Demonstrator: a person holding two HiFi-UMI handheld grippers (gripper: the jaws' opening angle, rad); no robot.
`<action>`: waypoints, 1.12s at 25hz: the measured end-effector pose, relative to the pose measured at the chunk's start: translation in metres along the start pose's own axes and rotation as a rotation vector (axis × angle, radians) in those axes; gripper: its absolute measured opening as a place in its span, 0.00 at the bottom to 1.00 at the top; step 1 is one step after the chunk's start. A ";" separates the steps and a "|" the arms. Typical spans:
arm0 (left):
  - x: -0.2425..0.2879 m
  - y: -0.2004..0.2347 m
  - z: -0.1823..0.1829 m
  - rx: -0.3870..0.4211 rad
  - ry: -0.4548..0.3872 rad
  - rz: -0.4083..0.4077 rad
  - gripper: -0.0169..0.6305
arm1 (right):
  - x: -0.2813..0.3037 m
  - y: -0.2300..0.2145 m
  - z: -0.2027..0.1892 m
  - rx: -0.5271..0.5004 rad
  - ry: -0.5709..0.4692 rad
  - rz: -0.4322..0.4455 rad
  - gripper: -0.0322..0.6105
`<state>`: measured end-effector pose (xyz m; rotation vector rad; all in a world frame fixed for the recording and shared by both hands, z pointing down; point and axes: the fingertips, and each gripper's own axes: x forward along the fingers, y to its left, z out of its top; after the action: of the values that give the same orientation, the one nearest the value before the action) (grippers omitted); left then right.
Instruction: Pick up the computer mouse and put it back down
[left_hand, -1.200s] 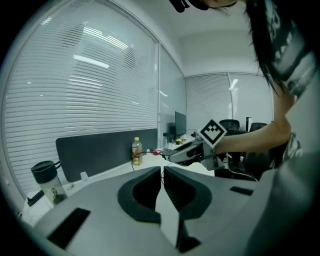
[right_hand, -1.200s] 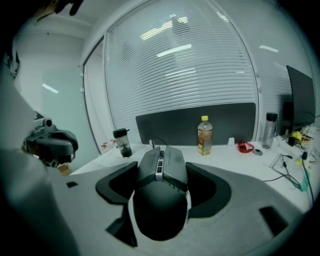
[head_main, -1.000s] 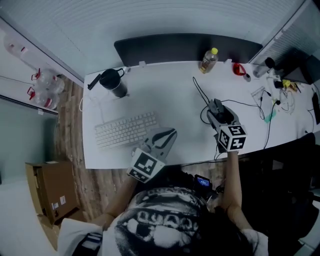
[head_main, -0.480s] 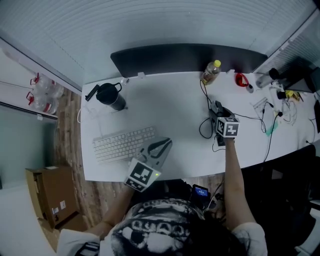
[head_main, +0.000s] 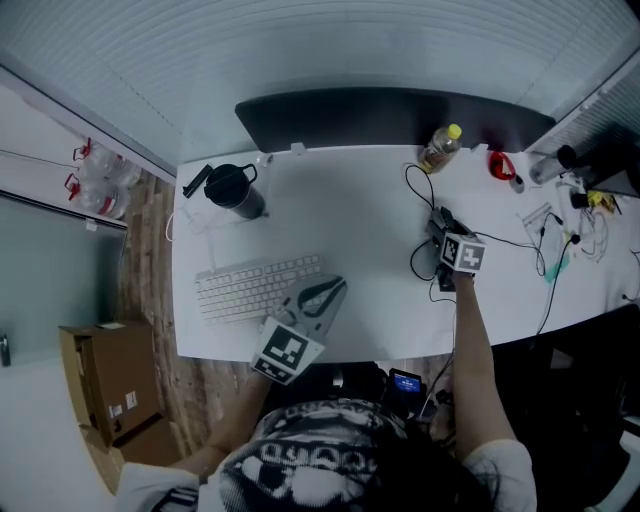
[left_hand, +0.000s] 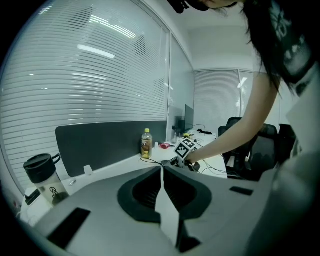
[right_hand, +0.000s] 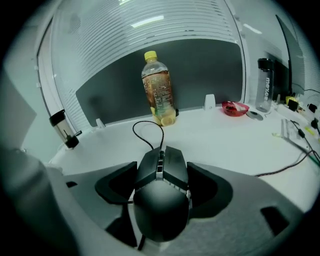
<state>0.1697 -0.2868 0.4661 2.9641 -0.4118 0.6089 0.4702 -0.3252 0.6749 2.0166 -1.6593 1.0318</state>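
My right gripper (head_main: 441, 228) grips the sides of the wired computer mouse (right_hand: 161, 197), right of centre over the white desk (head_main: 340, 215). The mouse's long axis runs along my jaws, its wheel end and cable pointing away toward the tea bottle (right_hand: 158, 90). My left gripper (head_main: 330, 288), at lower centre, has its jaws pressed together on nothing.

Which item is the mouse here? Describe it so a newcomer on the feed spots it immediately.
On the white desk, look to its right half, in front of the yellow-capped bottle. There the right gripper holds the computer mouse: dark, angular and wired, its black cable looping toward the bottle, unlike the pale keyboard on the left.
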 end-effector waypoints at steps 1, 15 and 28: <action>0.000 0.000 0.000 0.000 0.001 0.000 0.05 | 0.000 0.000 0.000 0.005 -0.002 0.004 0.53; 0.002 -0.026 0.003 0.017 -0.007 -0.008 0.05 | -0.080 0.030 0.027 -0.087 -0.191 0.078 0.52; -0.012 -0.090 0.009 0.036 -0.031 0.024 0.05 | -0.196 0.123 -0.034 -0.096 -0.307 0.278 0.39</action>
<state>0.1873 -0.1983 0.4502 3.0109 -0.4437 0.5795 0.3321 -0.1974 0.5366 1.9990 -2.1524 0.7318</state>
